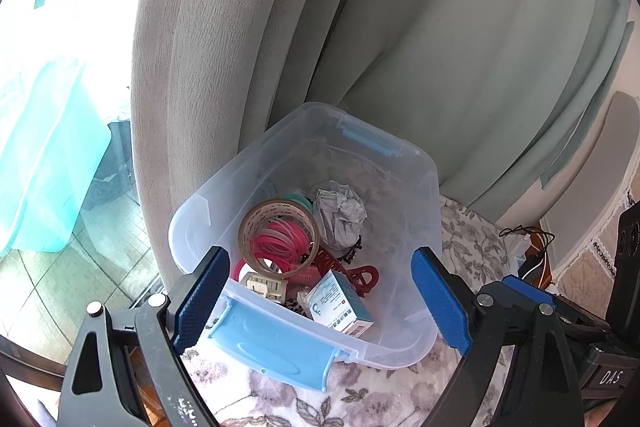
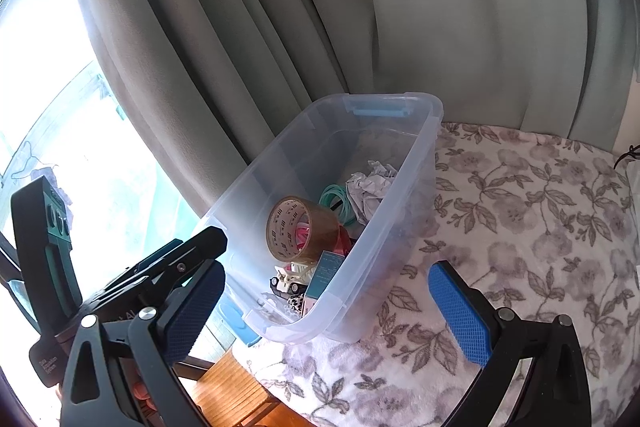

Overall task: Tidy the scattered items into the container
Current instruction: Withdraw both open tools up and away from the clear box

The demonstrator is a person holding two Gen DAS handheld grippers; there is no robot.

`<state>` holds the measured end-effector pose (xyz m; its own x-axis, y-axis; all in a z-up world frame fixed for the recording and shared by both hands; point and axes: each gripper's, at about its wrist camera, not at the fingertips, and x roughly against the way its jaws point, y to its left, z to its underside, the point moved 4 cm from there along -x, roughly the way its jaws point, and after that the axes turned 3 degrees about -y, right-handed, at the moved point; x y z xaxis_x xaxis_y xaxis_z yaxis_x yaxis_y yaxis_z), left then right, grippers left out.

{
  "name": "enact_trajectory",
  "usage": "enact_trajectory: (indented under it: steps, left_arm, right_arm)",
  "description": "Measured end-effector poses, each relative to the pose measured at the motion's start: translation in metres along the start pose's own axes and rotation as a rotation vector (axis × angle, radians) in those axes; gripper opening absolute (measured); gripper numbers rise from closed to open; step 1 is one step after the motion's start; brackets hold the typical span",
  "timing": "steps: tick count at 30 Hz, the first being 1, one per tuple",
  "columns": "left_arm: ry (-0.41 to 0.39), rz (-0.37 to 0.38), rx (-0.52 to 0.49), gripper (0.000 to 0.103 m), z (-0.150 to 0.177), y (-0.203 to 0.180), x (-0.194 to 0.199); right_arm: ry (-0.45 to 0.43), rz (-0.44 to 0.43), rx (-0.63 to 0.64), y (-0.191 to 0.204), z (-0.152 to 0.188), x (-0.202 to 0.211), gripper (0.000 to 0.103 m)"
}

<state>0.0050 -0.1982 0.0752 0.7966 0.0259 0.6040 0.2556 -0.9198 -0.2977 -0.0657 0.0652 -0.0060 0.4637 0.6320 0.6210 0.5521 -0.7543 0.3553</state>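
Left wrist view
Bin: a clear plastic bin (image 1: 404, 183) with pale blue latches stands on a flowered cloth (image 1: 472, 243), in front of grey curtains (image 1: 240, 27).
Contents: a roll of brown tape (image 1: 280, 223), pink rings (image 1: 280, 241), a ball of crumpled paper (image 1: 340, 217), a red hair claw (image 1: 344, 269), a cream clip (image 1: 266, 287) and a small teal-and-white box (image 1: 340, 307) all lie inside the bin.
Left gripper (image 1: 320, 303): jaws spread wide on either side of the bin's near end, nothing between the pads, nothing held.
Writing: the small box carries printed text and a barcode, too small to read; "DAS" shows on the black tool at lower right.
Progress: no loose item shows on the cloth here; the gathering looks finished or nearly so.

Right wrist view
Bin: the same bin (image 2: 424, 163) sits near the cloth's left edge, by the bright window.
Contents: tape, teal rings (image 2: 336, 201), paper and clips rest in its near half.
Right gripper (image 2: 332, 311): jaws wide apart and empty, the near corner of the bin between them.
Writing: repeated marks run around the tape's core, not legible.
Left to do: the flowered cloth in sight is bare; anything remaining would be out of frame.
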Motion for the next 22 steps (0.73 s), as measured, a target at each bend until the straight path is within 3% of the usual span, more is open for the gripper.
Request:
enact_trajectory:
  steps: [7,15,22]
  left_arm:
    - [0.005,0.019,0.010,0.093,0.0019,0.0030,-0.0004]
    - [-0.028,-0.017,0.006,0.093,0.0026,0.0035,0.0016]
    - [-0.047,0.040,-0.003,0.093,0.0027,0.0003,0.0032]
  right_arm:
    - [0.006,-0.003,0.007,0.0017,0.0014,-0.0020,0.103]
    - [0.009,-0.001,0.008,0.0025,0.0020,-0.0025,0.103]
    - [0.013,0.002,0.009,0.0030,0.0024,-0.0031,0.103]
